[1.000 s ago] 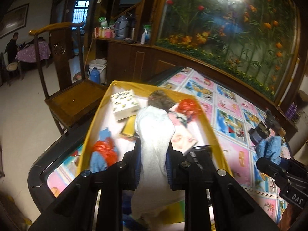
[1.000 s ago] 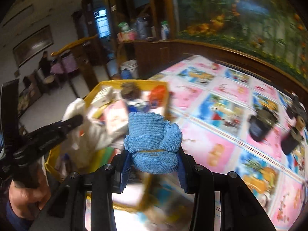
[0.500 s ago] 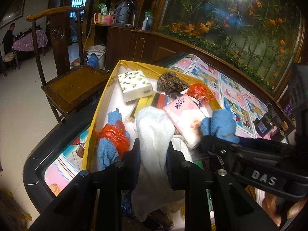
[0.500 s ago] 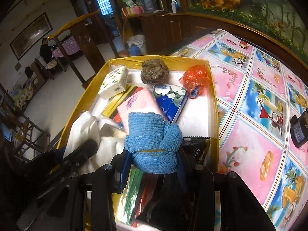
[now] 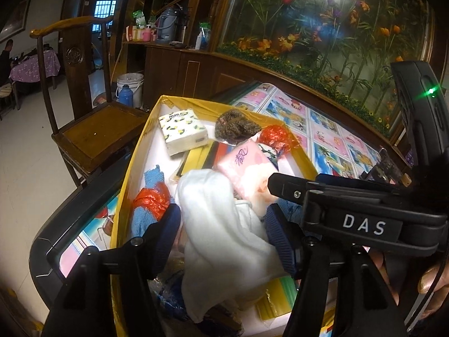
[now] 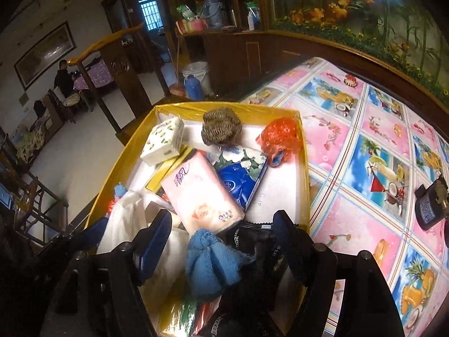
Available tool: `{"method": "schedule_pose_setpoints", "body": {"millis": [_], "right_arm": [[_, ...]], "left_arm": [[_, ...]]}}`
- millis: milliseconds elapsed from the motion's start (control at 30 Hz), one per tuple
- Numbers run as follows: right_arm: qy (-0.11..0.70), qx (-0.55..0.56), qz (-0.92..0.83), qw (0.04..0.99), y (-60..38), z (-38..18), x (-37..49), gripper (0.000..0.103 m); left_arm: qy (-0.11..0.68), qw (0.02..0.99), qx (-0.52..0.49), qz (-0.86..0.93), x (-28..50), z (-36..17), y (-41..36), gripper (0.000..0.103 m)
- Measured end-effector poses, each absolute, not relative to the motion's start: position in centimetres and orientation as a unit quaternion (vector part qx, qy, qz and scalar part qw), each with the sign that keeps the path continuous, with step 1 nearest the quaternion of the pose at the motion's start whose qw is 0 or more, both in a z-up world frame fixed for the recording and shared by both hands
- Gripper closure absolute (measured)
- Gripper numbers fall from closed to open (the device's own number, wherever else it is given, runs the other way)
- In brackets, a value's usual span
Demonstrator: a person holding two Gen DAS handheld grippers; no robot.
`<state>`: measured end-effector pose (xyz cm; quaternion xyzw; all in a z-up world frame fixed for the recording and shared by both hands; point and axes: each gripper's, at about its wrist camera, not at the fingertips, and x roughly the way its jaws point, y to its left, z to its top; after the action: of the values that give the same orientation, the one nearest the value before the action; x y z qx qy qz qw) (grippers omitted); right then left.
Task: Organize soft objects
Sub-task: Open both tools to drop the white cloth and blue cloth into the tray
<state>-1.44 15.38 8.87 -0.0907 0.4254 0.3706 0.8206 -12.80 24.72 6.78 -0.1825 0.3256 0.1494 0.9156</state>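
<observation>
In the left wrist view the left gripper fills the lower centre, its jaws opening; a white cloth lies between the blue pads but they no longer press on it, and it drapes over the clutter in the near end of the yellow box. The right gripper sits low in its own view with jaws likewise opening, and a bundled blue towel rests between the fingers, clear of both pads, on dark packets in the near part of the same box.

Just beyond the towel, at mid-frame, a pink tissue pack lies slanted across the box, overlapping a blue floral packet to its right. Left of the white cloth in the left view, a blue cloth wrapped in red plastic lies against the box's left wall. Farther up, a white lemon-print tissue pack sits at the upper left of the box, a brown knitted bundle against the far wall, and a red plastic bag in the far right corner.

The box stands on a table under a pink and blue picture tablecloth. A wooden chair stands beyond the table's left edge.
</observation>
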Motion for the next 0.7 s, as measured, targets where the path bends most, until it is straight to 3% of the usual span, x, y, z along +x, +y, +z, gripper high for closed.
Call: {"method": "schedule_pose_setpoints", "body": {"millis": [133,633,700], "right_arm": [[0.418,-0.061,0.373,0.826,13.4,10.1,-1.7,0.021],[0.349,-0.028,0.364,0.863,2.8,11.8,-4.9,0.008],[0.339,-0.035,0.361,0.868,1.3,11.6,-5.5,0.001]], "left_arm": [[0.315,0.921,-0.169,0.154,-13.1,7.7,24.0,0.028],[0.279,0.938,-0.138,0.15,-14.3,9.3,18.7,0.009],[0.275,0.94,-0.128,0.159,-14.5,9.3,18.0,0.006]]}}
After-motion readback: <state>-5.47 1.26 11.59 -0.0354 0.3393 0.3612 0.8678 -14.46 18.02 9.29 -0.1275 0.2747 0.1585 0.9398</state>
